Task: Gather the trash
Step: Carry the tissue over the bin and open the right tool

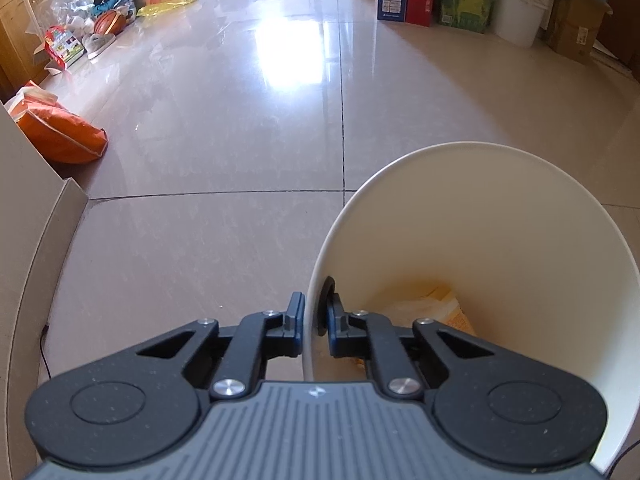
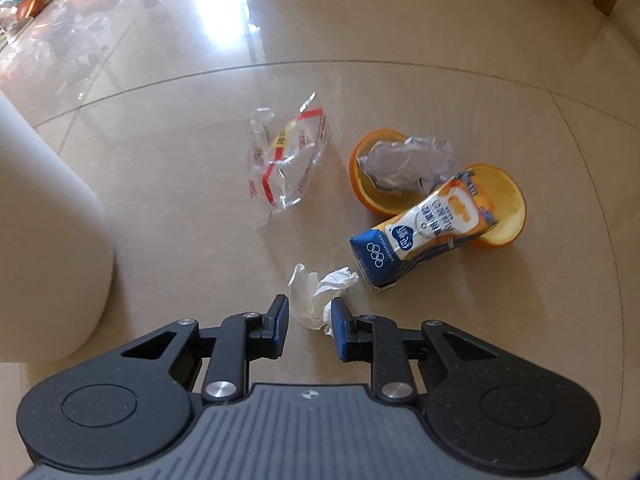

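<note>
My left gripper [image 1: 314, 314] is shut on the rim of a white trash bin [image 1: 500, 248], one finger outside and one inside the wall. A yellowish wrapper [image 1: 440, 308] lies at the bin's bottom. In the right wrist view, the bin [image 2: 48, 220] stands at the left. My right gripper [image 2: 310, 314] is open low over the floor, its fingers on either side of a crumpled white tissue [image 2: 316, 296]. Beyond it lie a blue-and-white drink carton [image 2: 424, 232], two orange peel halves [image 2: 508, 200], a crumpled paper ball [image 2: 404, 160] in one peel, and a clear wrapper [image 2: 286, 160] with red stripes.
Glossy beige floor tiles [image 1: 240, 120] stretch ahead. An orange bag [image 1: 60, 132] and a cardboard edge [image 1: 24, 240] sit at the left. Boxes, a white bucket [image 1: 520, 12] and bags line the far wall; a ball [image 1: 108, 22] and clutter lie at the far left.
</note>
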`<state>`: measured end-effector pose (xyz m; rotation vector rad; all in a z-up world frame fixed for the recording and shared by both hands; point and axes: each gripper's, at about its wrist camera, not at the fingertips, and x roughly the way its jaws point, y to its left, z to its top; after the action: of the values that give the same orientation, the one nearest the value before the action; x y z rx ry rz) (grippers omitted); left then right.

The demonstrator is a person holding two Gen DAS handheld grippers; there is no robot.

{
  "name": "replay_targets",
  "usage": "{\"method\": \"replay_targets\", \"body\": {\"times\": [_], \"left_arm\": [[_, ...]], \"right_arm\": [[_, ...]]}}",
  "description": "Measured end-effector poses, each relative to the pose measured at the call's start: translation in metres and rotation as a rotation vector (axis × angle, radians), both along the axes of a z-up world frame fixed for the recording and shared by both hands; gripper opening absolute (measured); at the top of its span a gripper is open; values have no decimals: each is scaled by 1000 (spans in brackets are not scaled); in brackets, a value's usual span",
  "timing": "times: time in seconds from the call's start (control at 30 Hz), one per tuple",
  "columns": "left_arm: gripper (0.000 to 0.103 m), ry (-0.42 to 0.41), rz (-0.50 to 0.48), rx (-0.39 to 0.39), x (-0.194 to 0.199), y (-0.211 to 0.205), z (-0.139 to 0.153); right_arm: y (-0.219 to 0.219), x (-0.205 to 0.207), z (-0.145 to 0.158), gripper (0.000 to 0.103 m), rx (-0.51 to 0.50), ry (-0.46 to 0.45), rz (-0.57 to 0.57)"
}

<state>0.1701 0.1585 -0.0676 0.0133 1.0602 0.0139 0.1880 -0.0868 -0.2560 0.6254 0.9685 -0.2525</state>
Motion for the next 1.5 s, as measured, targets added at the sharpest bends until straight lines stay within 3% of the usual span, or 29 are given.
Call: {"method": "replay_targets", "body": {"times": [0.2, 0.3, 0.47, 0.73, 0.83, 0.87, 0.93, 1.03, 1.17, 1.27, 1.5], "left_arm": [[9, 10, 10, -9, 1, 2, 2], [9, 14, 16, -15, 3, 5, 1], [9, 16, 24, -27, 3, 7, 0], [9, 17, 31, -45, 3, 12, 0], [9, 19, 32, -47, 3, 12, 0], [9, 19, 32, -47, 3, 12, 0], [9, 19, 31, -44, 3, 13, 0], [9, 20, 34, -46, 4, 13, 0], [9, 25, 32, -45, 5, 13, 0], [9, 31, 33, -45, 7, 12, 1], [9, 41, 32, -32, 12, 8, 1]], "right_arm": [[1, -12, 30, 27, -11, -23, 2], [-1, -10, 32, 34, 3, -34, -7], [0, 12, -8, 58, 70, 1, -89], [5, 45, -59, 58, 74, 91, -239], [5, 51, -64, 53, 55, 111, -266], [5, 51, -65, 39, 54, 118, -267], [4, 50, -67, 25, 68, 131, -286], [3, 44, -64, 20, 60, 137, -304], [4, 32, -47, 19, 94, 112, -360], [11, 19, -20, 19, 81, 78, -328], [18, -21, 87, 19, 55, -70, -267]]}}
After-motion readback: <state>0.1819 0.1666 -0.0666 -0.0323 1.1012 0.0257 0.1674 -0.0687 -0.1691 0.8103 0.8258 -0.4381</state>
